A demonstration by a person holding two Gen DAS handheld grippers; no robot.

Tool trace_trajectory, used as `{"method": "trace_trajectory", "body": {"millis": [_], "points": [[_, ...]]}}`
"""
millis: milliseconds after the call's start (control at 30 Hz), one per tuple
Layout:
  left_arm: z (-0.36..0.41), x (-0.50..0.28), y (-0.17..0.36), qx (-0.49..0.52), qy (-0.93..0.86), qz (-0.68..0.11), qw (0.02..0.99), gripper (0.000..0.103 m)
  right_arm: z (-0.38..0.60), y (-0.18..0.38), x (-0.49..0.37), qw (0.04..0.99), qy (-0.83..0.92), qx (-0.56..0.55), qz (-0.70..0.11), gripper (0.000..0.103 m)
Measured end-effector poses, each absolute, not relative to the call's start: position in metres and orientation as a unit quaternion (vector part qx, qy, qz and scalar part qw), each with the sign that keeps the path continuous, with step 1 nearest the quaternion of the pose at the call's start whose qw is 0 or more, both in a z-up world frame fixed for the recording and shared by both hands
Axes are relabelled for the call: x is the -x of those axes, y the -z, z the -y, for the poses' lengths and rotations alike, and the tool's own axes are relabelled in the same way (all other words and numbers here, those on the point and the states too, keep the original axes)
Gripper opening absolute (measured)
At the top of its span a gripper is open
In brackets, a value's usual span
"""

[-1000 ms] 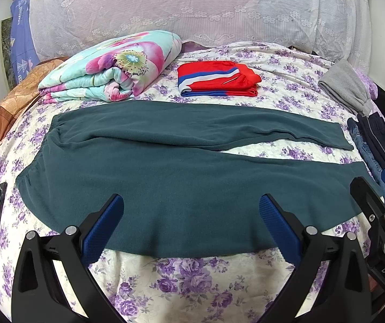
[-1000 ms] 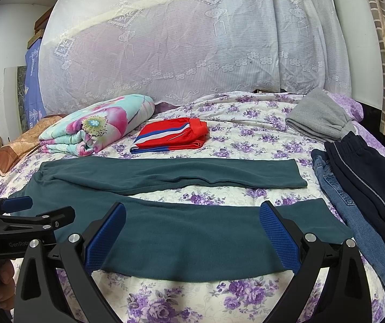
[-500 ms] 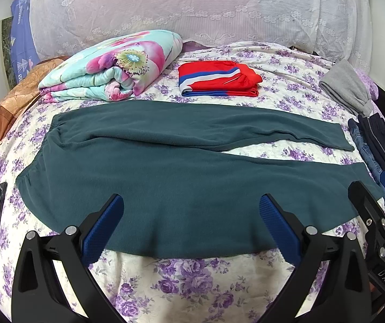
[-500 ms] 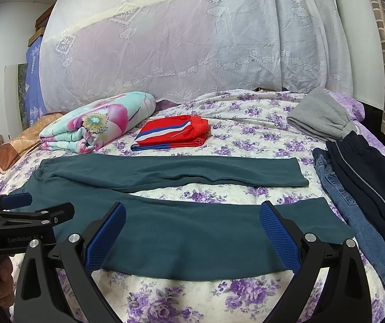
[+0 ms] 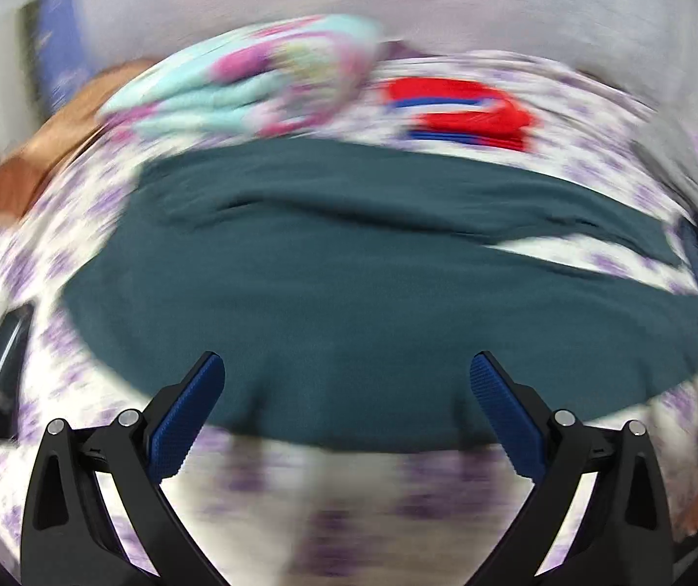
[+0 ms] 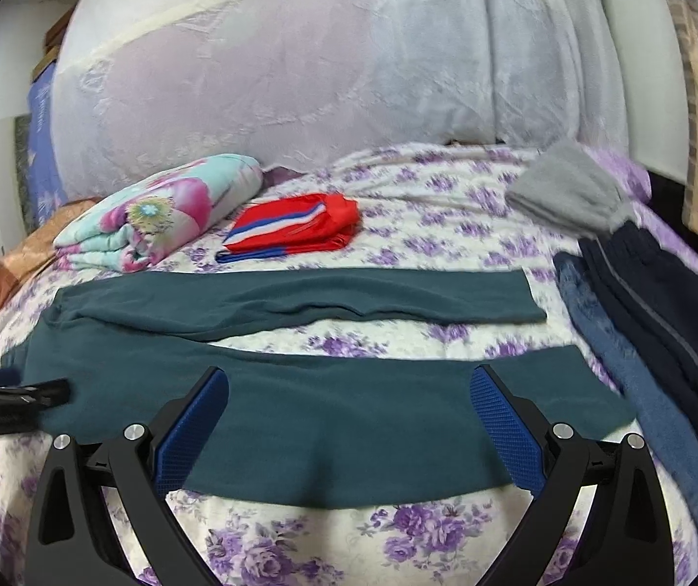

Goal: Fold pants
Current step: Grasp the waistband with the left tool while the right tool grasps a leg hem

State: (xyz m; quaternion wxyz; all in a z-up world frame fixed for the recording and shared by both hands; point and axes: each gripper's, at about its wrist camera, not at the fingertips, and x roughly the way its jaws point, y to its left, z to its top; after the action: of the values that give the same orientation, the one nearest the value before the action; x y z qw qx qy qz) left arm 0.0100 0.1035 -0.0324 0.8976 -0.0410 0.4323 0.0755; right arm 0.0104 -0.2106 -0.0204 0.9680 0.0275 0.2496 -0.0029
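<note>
Dark teal pants (image 5: pixel 349 303) lie flat on the floral bedsheet, waistband to the left, both legs stretched to the right; they also show in the right wrist view (image 6: pixel 329 415). My left gripper (image 5: pixel 346 381) is open and empty, hovering over the near edge of the pants by the waist end. The left wrist view is blurred by motion. My right gripper (image 6: pixel 349 390) is open and empty over the near leg, toward the cuff end. The left gripper also shows at the left edge of the right wrist view (image 6: pixel 12 398).
A folded floral quilt (image 6: pixel 163 210) and a folded red, white and blue garment (image 6: pixel 295 227) lie beyond the pants. Grey cloth (image 6: pixel 564 190), jeans (image 6: pixel 632 371) and dark navy trousers (image 6: pixel 666 322) lie at the right. A phone (image 5: pixel 7 376) lies on the sheet at the left.
The left gripper has moved quickly toward the pants, blurring its view; the pants fill more of it. The right gripper has shifted slightly closer. Both stay open.
</note>
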Motion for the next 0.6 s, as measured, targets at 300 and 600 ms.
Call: {"method": "trace_trajectory", "body": {"millis": [300,600], "points": [[-0.26,-0.018,0.063,0.187,-0.188,-0.512,0.817,0.096,0.206,0.018,-0.014,0.959,0.026,0.018,-0.281,0.1],[-0.281,-0.058,0.067,0.207,-0.194,-0.502,0.817,0.019,0.232,0.007,0.0,0.96,0.064,0.004,-0.272,0.1]]}}
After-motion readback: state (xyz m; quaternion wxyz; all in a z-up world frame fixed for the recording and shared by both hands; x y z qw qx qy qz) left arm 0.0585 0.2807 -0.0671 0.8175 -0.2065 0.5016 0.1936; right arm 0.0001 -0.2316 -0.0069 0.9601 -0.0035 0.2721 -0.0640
